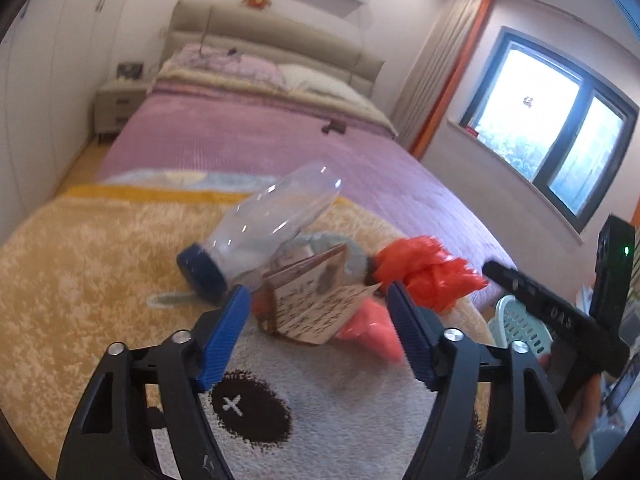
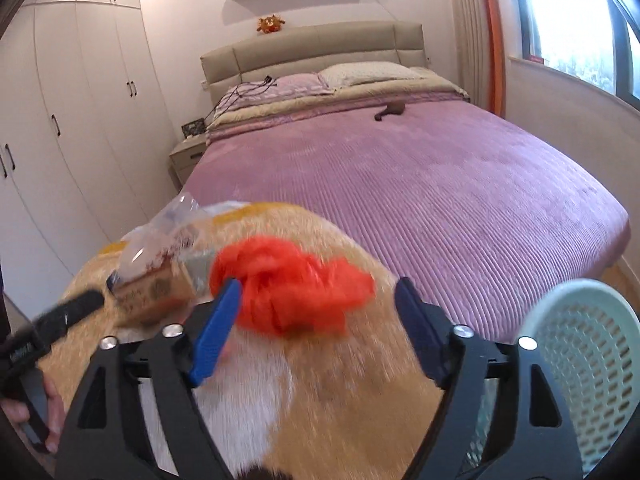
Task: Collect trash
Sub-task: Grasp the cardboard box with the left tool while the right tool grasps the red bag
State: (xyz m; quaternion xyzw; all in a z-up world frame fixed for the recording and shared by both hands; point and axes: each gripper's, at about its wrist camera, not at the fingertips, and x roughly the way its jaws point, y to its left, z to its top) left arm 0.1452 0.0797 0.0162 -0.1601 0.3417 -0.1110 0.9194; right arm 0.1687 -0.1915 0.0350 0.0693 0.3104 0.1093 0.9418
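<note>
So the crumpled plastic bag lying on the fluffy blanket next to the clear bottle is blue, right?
Not quite: the crumpled plastic bag is orange-red, not blue, as the right wrist view shows. It does lie on the fluffy blanket near the clear bottle.

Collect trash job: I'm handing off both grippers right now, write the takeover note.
Left gripper: open, empty, aimed at the small printed cardboard box.
Right gripper: open, empty, aimed at the crumpled orange plastic bag.
Clear plastic bottle with blue cap lies beside the box on the fluffy yellow blanket.
Pale green perforated basket stands at right.
Done: nothing visibly binned. Left: all three pieces.
</note>
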